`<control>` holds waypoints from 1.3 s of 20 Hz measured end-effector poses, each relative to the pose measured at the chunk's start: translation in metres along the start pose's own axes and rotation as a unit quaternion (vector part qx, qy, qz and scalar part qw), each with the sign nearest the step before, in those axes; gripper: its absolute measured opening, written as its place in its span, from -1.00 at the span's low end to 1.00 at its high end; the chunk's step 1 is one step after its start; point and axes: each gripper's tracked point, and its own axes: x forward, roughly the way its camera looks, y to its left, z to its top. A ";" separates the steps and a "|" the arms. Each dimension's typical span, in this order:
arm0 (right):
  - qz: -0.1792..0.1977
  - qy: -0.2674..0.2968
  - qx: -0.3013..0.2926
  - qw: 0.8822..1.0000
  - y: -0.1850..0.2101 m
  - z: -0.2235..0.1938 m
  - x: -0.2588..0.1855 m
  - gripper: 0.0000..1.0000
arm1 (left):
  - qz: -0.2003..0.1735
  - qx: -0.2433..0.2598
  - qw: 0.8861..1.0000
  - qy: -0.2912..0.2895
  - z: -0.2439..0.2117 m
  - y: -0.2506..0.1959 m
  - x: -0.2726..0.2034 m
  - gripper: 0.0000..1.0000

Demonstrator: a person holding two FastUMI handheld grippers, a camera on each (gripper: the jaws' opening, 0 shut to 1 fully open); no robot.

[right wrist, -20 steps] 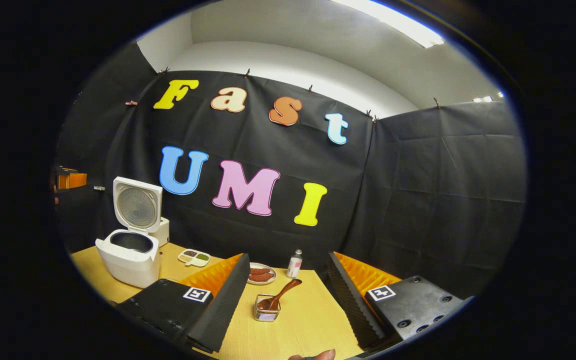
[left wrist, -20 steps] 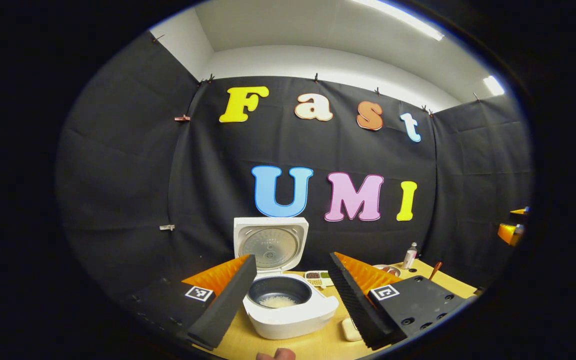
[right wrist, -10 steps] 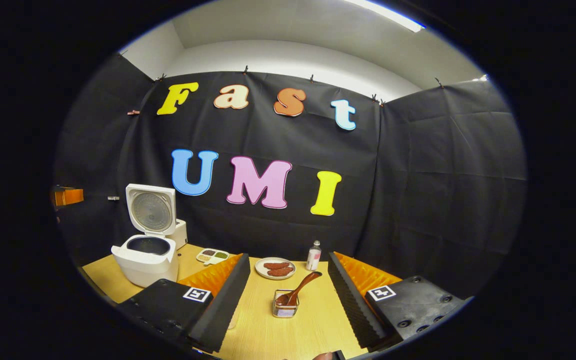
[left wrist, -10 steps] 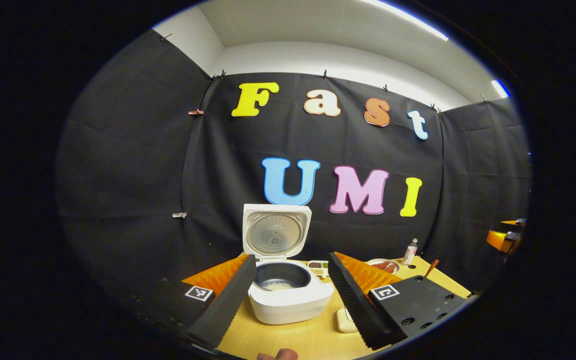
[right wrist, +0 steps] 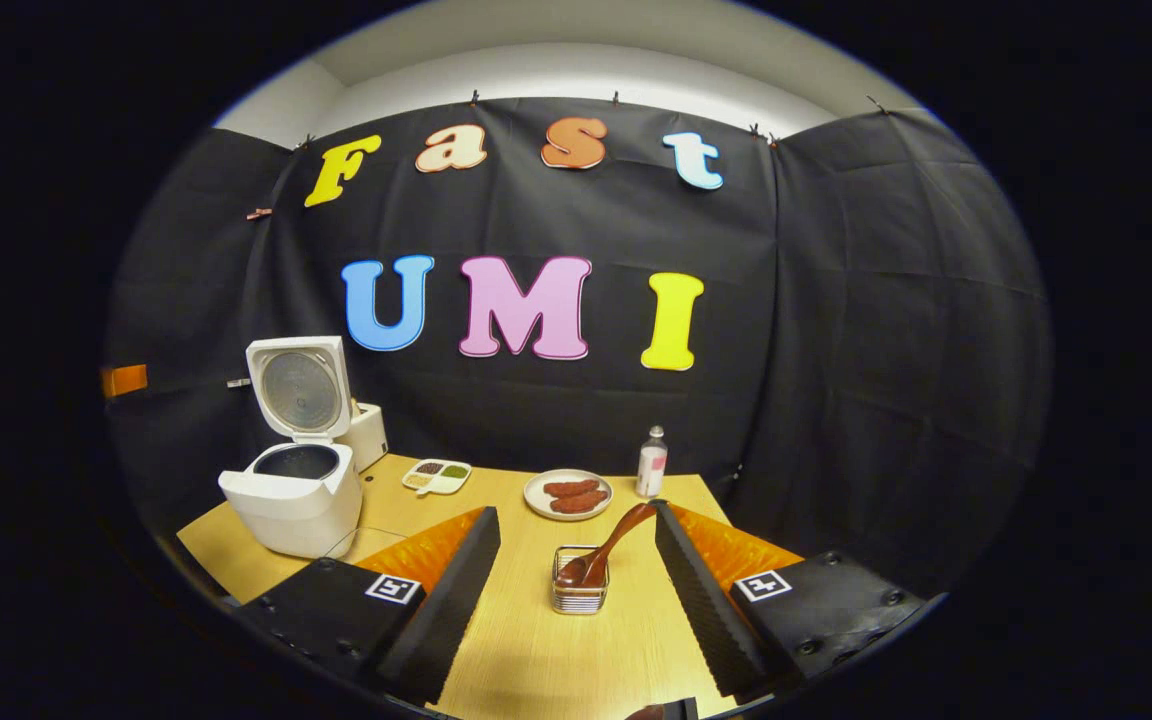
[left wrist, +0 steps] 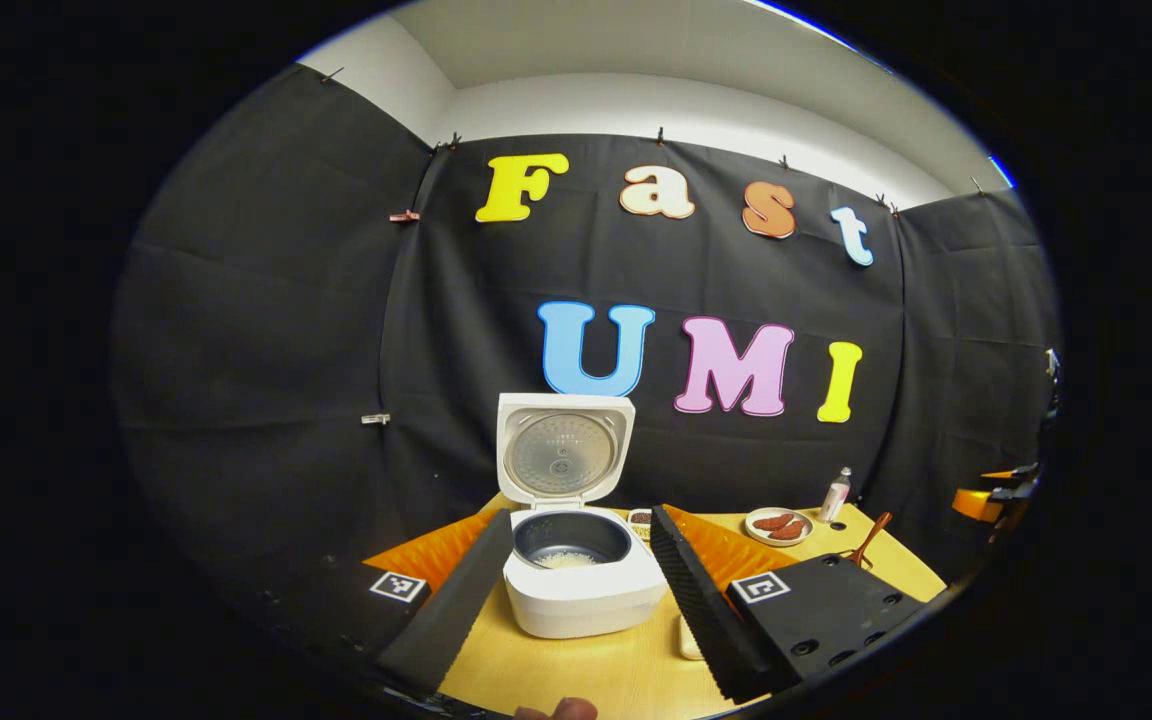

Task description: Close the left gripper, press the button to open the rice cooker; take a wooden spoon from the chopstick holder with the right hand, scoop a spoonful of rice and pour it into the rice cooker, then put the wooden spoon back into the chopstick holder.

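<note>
In the left gripper view, the left tool (left wrist: 576,590) hangs with its jaws spread wide, gripping nothing. Between its fingers, a little farther off, the white rice cooker (left wrist: 584,590) stands on the wooden worktop (left wrist: 576,675) with its lid up and a small heap of white rice (left wrist: 566,560) at the bottom of the dark inner pot. To the right, a plate (left wrist: 778,525) of reddish-brown food and a small bottle (left wrist: 836,494) sit near the back, and the wooden spoon (left wrist: 870,538) pokes up beyond the tool's right finger.

In the right gripper view, the right tool (right wrist: 576,590) is also wide open and empty. The wooden spoon (right wrist: 608,545) leans in the wire chopstick holder (right wrist: 580,594), standing between the fingers, its handle tip close to the right finger. The rice cooker (right wrist: 294,490) is well off to the left, lid raised, with a divided dish (right wrist: 436,476) just beside it.
</note>
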 end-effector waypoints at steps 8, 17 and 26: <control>0.040 0.067 0.030 0.996 -0.035 -0.076 0.094 0.92 | 0.039 0.031 0.999 0.017 0.002 -0.022 -0.002 0.90; 0.071 0.133 0.075 0.986 -0.058 -0.158 0.189 0.51 | 0.081 0.034 0.995 0.039 -0.010 -0.051 -0.002 0.90; 0.129 0.161 0.144 0.968 -0.038 -0.193 0.240 0.12 | 0.137 0.038 0.989 0.050 -0.017 -0.056 -0.019 0.89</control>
